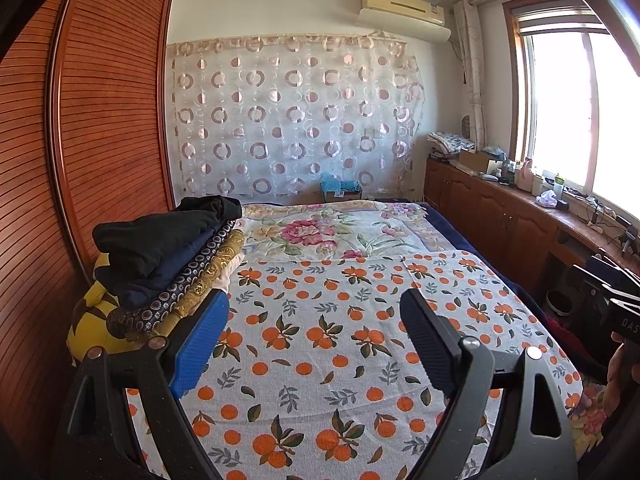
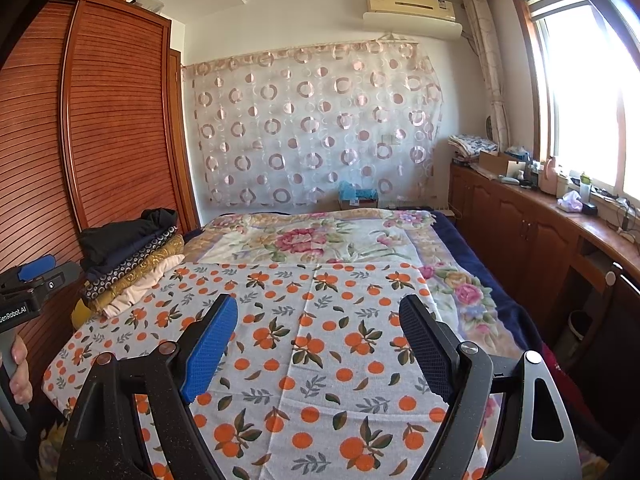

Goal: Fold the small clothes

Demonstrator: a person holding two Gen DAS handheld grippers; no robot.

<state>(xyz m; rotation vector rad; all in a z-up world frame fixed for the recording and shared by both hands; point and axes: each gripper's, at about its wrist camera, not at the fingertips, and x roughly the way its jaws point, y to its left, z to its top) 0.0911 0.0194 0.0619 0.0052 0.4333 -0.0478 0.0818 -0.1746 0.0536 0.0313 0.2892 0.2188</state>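
On the bed's left edge sits the clothes stack (image 1: 168, 264); both grippers (image 1: 314, 312) (image 2: 318, 316) gape wide, empty, over the bare orange-print sheet (image 1: 320, 360).

Both tongs, left (image 1: 314, 316) and right (image 2: 318, 322), have black frames, silver rivets, one blue and one black textured pad; the handle lettering is perhaps a brand.

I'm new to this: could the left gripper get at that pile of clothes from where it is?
Probably yes: the left gripper is open and empty, and the pile of clothes lies just beyond its blue pad, with nothing between.
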